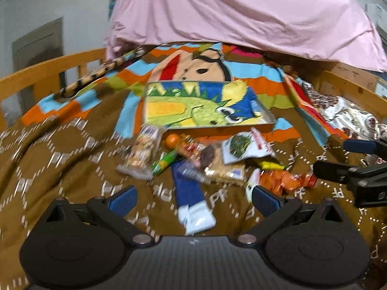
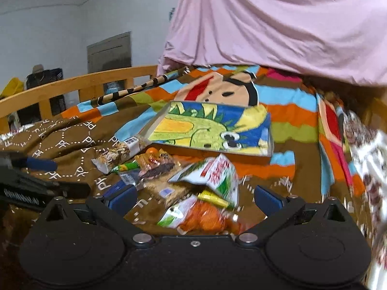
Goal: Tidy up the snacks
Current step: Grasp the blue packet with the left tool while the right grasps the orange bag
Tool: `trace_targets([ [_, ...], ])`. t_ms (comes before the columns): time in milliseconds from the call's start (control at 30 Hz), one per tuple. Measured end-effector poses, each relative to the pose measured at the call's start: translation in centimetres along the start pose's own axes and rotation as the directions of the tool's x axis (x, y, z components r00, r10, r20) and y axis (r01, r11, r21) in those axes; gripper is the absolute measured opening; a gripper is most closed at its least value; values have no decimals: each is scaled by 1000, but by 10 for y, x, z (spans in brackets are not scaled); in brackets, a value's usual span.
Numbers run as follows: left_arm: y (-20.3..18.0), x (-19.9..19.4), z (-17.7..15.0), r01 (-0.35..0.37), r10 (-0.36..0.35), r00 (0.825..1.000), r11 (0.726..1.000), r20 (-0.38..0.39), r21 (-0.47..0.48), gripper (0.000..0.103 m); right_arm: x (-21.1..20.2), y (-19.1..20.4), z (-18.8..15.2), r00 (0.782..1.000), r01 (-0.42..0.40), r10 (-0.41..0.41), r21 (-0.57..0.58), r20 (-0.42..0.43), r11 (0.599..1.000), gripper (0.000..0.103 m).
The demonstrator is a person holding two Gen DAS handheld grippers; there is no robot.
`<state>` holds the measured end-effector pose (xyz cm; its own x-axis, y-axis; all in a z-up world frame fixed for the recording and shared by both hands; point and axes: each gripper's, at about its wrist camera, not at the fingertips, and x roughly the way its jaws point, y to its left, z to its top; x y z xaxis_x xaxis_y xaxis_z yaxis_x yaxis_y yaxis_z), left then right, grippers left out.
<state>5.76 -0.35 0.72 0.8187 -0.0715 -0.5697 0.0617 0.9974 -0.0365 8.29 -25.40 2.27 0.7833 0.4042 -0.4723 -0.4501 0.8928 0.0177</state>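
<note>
Brown blanket [image 1: 60, 149] with a dotted white hexagon print covers the bed; the snack pile lies on it, just in front of a shallow cardboard tray [image 1: 271, 120] lined with a green dinosaur picture. Both views are motion-blurred, so I read no labels.

Left hand-held gripper [image 1: 193, 199]: jaws spread wide, nothing between them. It hovers over a blue-and-white packet [image 1: 191, 200] at the near edge of the pile.

Right hand-held gripper [image 2: 194, 197]: jaws equally wide apart, empty. Directly under it I see an orange snack bag [image 2: 208, 217], with a small yellow-green packet [image 2: 212, 197] lying across its top.

Pile contents, as far as I can tell:
- clear pack of nut bars [image 1: 142, 152] on the left side
- green wrapped stick [image 1: 165, 162] beside it
- white pouch with a round green picture [image 1: 244, 147], resting against the tray's front wall
- clear pack of brown biscuits [image 2: 169, 191] in the middle

Tray holds no snacks that I can see. Pink cloth [image 1: 241, 12] hangs over the far end of the bed. Wooden bed rail [image 1: 48, 67] runs along the left.
</note>
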Motion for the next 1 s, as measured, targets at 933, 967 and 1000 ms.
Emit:
trace_targets([
  [933,32,117,13,169,-193,935,980,-296,-107,102,113,-54,-27,878,-446,402,-139,-261,884,102],
  [967,34,120,14,175,-202,933,978,-296,-114,101,116,-55,-27,875,-452,410,-132,-257,882,102],
  [1000,36,124,14,182,-210,931,976,-298,-121,101,119,-58,-27,872,-457,418,-122,-253,881,102],
])
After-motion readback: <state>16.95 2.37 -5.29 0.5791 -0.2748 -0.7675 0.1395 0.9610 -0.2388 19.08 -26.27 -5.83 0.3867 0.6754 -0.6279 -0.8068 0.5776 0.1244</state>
